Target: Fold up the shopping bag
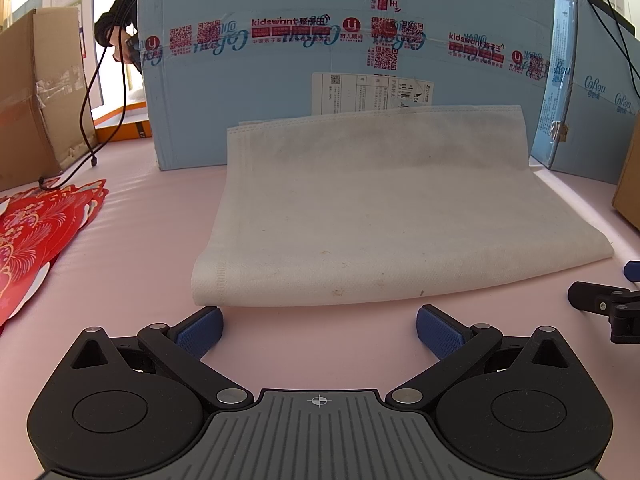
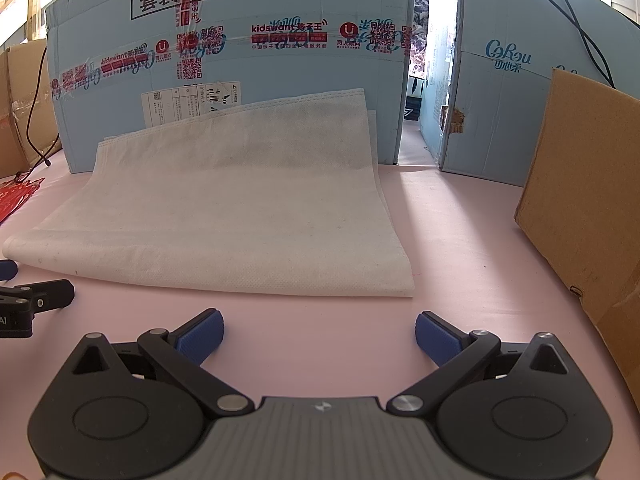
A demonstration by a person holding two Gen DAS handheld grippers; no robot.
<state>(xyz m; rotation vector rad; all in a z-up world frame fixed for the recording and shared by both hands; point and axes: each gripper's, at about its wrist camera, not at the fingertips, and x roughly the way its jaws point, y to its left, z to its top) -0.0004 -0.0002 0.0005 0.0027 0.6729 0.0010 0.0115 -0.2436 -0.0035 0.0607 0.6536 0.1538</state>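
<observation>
A white non-woven shopping bag (image 1: 384, 216) lies flat on the pink table, its far end leaning up against a blue carton; it also shows in the right wrist view (image 2: 240, 208). My left gripper (image 1: 319, 328) is open and empty, just short of the bag's near edge, toward its left corner. My right gripper (image 2: 319, 332) is open and empty, just short of the bag's near right corner. The right gripper's finger shows at the right edge of the left wrist view (image 1: 600, 300), and the left gripper's finger shows at the left edge of the right wrist view (image 2: 40, 296).
A large blue carton (image 1: 344, 60) stands behind the bag, with a second blue carton (image 2: 520, 100) to its right. Brown cardboard boxes stand at the left (image 1: 36, 92) and right (image 2: 588, 208). Red paper decorations (image 1: 36, 232) lie at the left. A black cable (image 1: 88, 120) hangs there.
</observation>
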